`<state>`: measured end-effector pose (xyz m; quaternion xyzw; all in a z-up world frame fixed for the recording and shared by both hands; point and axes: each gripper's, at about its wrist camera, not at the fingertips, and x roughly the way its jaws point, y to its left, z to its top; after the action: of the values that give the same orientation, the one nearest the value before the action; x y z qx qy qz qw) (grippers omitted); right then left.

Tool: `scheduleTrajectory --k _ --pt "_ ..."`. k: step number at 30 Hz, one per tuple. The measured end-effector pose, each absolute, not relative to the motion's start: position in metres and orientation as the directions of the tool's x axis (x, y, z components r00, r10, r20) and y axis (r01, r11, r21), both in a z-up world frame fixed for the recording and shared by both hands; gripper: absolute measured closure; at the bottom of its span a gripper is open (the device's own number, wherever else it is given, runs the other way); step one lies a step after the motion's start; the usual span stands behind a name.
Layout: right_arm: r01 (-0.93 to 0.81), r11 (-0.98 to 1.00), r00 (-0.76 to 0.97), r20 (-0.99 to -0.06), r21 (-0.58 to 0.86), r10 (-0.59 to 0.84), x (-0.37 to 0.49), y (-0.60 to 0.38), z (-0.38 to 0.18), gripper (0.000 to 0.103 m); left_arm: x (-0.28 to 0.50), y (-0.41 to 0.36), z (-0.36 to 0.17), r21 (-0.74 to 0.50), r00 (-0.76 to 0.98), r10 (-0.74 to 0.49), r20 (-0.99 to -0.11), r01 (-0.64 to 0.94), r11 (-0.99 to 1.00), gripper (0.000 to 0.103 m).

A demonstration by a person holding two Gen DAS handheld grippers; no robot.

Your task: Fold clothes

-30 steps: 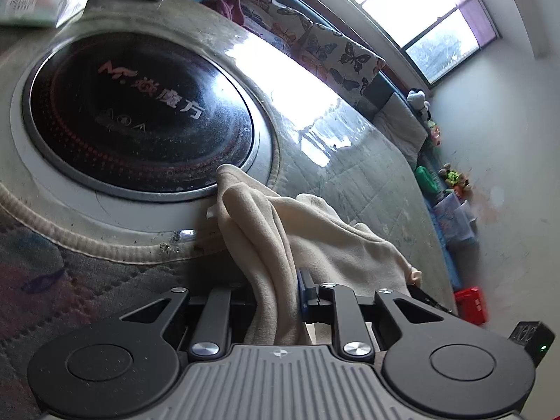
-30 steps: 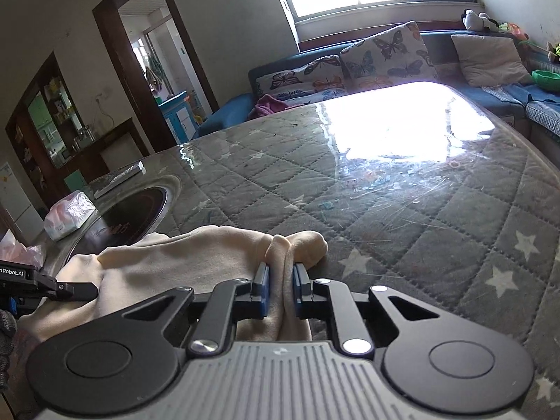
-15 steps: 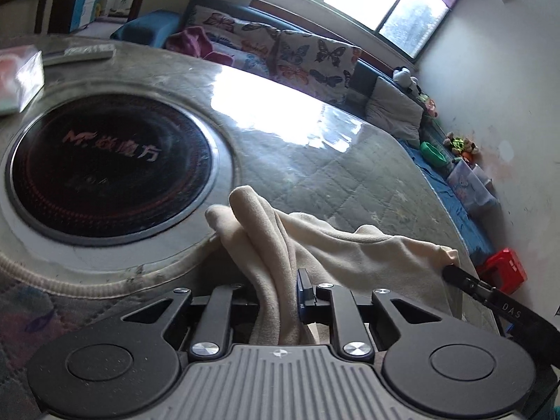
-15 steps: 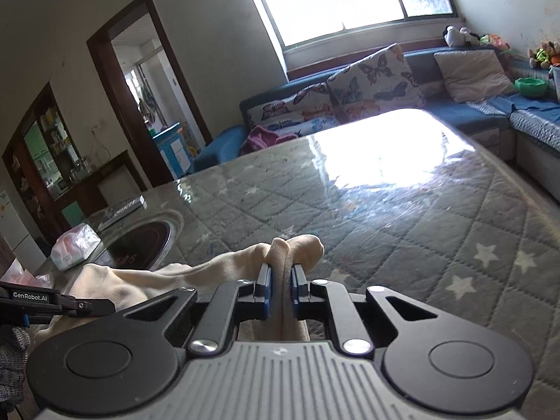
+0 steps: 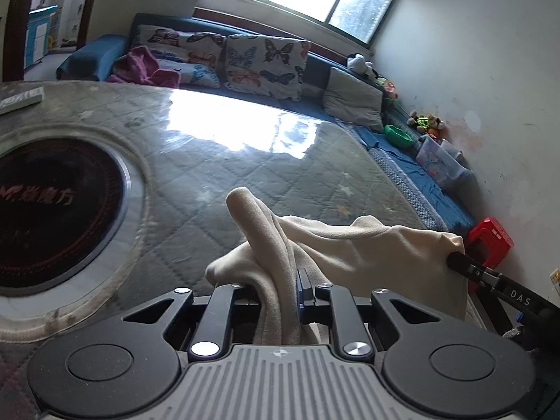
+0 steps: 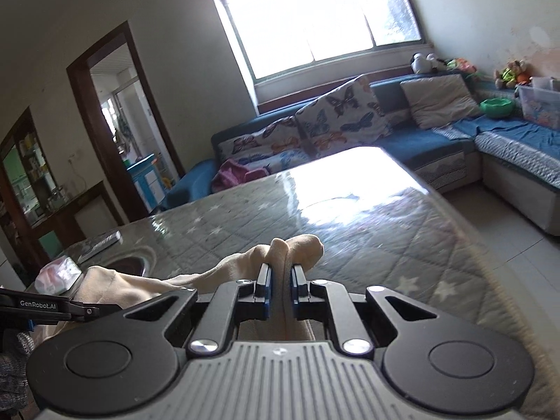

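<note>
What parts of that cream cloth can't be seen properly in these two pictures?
- Left wrist view: the cream garment drops behind the left gripper; its lower part is hidden.
- Right wrist view: the right gripper covers the pinched fold; which kind of garment it is stays unclear.

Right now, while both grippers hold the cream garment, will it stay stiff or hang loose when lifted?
Probably loose: the cream garment sags in soft folds between the left gripper and right gripper. It looks light, since thin pinches hold it.
</note>
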<state>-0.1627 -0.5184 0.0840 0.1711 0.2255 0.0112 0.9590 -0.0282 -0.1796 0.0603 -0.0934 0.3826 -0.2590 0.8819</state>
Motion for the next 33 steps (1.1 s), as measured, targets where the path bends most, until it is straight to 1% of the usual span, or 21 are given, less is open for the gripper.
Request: scheduleTrajectory --k 9,18,26,33 --pt "0.109 0.948 0.919 -0.394 0.299 0.019 -0.173 -0.544 0.103 0.093 -0.028 -0.224 0.071 -0.324 0.564 -0.555 -0.611 0.462 0.825 0.086" --pt "0.163 0.949 0.921 -0.386 0.268 -0.049 -0.171 -0.569 0.113 0.093 -0.027 -0.261 0.079 -0.275 0.567 -0.562 -0.603 0.513 0.813 0.086" --pt "0.183 0.948 0.922 -0.379 0.259 -0.075 -0.169 -0.583 0.113 0.093 -0.027 -0.284 0.079 -0.219 0.581 -0.544 -0.606 0.535 0.816 0.086" --pt "0.199 0.944 0.918 -0.386 0.262 -0.087 -0.167 -0.591 0.108 0.093 -0.027 -0.296 0.075 -0.195 0.582 -0.534 -0.614 0.544 0.816 0.086"
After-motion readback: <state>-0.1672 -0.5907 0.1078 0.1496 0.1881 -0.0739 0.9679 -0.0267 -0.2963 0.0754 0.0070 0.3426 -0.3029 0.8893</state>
